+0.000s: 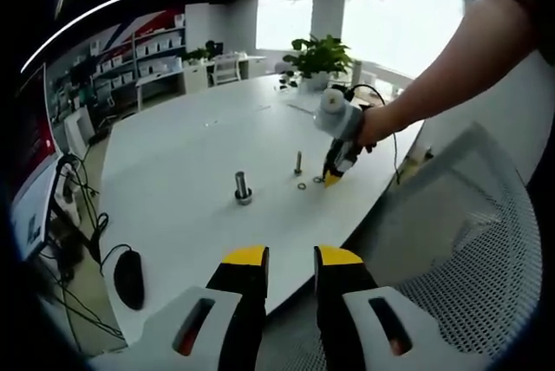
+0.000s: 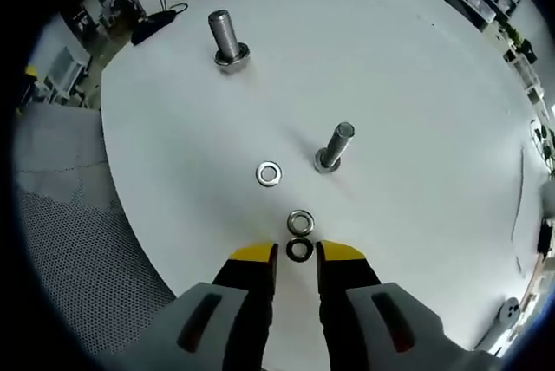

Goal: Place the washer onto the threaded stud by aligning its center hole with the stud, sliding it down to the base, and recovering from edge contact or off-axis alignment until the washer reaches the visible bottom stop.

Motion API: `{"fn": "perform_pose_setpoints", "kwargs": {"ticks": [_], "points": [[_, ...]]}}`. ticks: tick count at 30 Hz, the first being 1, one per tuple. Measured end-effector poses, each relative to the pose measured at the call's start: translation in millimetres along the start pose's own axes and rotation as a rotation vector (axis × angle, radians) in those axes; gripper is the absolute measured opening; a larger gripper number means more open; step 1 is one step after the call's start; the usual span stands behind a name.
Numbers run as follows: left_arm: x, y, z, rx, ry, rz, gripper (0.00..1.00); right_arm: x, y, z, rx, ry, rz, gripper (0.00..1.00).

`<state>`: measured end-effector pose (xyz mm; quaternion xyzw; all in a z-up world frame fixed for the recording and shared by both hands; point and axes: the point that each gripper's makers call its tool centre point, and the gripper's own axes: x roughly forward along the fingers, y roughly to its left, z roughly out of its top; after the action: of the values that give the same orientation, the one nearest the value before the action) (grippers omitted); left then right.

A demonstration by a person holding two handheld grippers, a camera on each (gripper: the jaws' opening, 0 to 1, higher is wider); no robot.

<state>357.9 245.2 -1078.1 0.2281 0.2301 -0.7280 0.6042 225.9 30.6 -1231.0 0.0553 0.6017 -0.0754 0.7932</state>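
right gripper at the washers, nothing picked yet

right gripper (image 2: 297,254) sits low over the white table (image 2: 416,68), jaws narrowly parted with a dark washer (image 2: 299,250) lying flat between the yellow tips, not clamped; a silver washer (image 2: 300,221) lies just beyond it, touching or nearly so, and a third washer (image 2: 269,173) lies off to the side; all flat, hole axis straight up.
small stud (image 2: 333,147) stands upright near them; large stud (image 2: 227,39) stands well apart, also upright.
left gripper (image 1: 291,263) hangs back off the table edge, jaws slightly apart, empty.
risks, as i judge them: flat washer is hard to pinch, tips may skid it away or nudge the silver one; a tilted grip would catch the threads and hang up short of the base.
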Motion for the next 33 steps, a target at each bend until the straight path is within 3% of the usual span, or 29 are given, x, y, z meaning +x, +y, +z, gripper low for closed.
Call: {"fn": "perform_pose_setpoints", "kwargs": {"ticks": [3,5,9,15,23,25,33], "points": [[0.3,-0.3,-0.2,0.002,0.001,-0.003,0.19,15.0,-12.4,-1.6,-0.059,0.004,0.010,0.21],[0.5,-0.5,0.1,0.001,0.000,-0.005,0.19,10.1,-8.6,-1.0,-0.066,0.004,0.013,0.21],[0.3,-0.8,0.6,0.002,-0.002,-0.006,0.19,20.2,-20.7,1.9,-0.072,0.003,0.018,0.20],[0.4,-1.1,0.8,0.002,-0.002,-0.007,0.19,15.2,-15.9,2.8,-0.164,0.082,0.043,0.19],[0.5,-0.8,0.6,0.000,0.001,-0.006,0.19,21.2,-18.4,0.7,-0.207,0.166,0.029,0.19],[0.6,-1.0,0.7,0.001,0.001,-0.006,0.18,9.0,-6.0,-2.2,-0.225,0.180,0.023,0.20],[0.8,-0.7,0.4,0.001,0.001,-0.007,0.18,2.7,-3.9,-4.4,-0.196,0.139,0.016,0.17]]}}
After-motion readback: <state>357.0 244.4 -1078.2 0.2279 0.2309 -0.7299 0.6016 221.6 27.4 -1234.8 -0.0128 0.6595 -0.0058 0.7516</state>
